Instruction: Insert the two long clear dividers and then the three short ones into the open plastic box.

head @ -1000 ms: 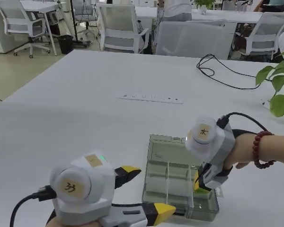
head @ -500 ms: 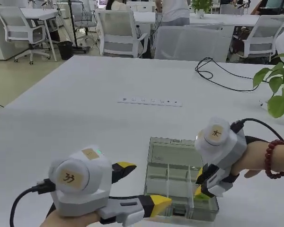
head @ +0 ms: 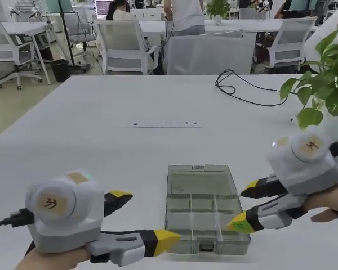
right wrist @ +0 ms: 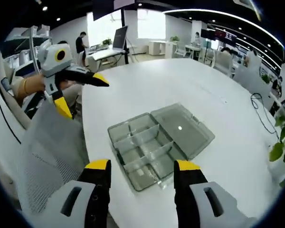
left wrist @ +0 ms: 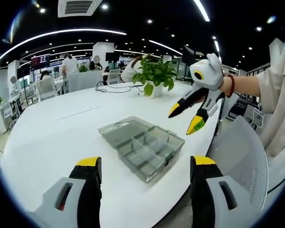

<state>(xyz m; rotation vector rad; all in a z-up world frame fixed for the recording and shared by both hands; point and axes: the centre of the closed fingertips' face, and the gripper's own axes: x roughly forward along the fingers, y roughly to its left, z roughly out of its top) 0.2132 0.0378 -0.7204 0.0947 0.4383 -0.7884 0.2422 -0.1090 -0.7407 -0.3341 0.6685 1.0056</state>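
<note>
Dividers (head: 201, 209) sit faint inside plastic box (head: 208, 246), count unclear; left gripper (head: 149, 216), right gripper (head: 243, 206) released.

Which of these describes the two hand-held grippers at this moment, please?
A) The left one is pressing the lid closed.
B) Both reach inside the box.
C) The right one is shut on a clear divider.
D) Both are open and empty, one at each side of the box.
D: the left hand-held gripper and the right hand-held gripper have their jaws spread with nothing between them, and they flank the open plastic box without touching it.
</note>
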